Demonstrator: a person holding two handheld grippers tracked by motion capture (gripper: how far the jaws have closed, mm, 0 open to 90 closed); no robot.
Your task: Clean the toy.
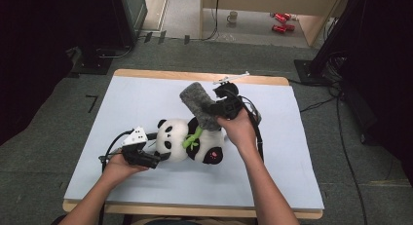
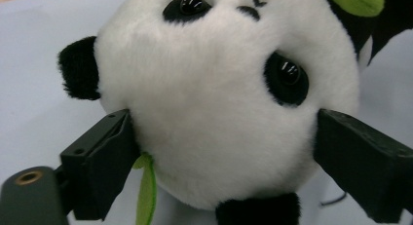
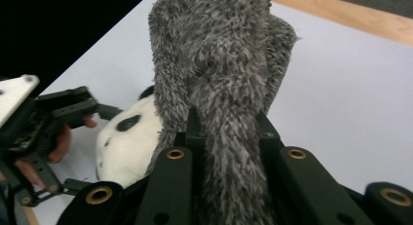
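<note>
A black-and-white panda plush (image 1: 190,142) with a green leaf on its chest lies on the pale mat (image 1: 141,96), its head toward the left. My left gripper (image 1: 158,159) grips the panda's head (image 2: 219,113), one jaw pressed against each side of it. My right gripper (image 1: 216,108) is shut on a grey fuzzy cloth (image 1: 197,103), which it holds above the panda's body. In the right gripper view the cloth (image 3: 219,64) rises from between the jaws, with the panda (image 3: 126,142) and the left gripper (image 3: 63,108) behind it.
The mat covers a wooden table (image 1: 263,80) with open surface to the left, right and front of the panda. On the floor beyond stand a mug (image 1: 233,16) and red cans (image 1: 281,21). Black stands and cables flank the table.
</note>
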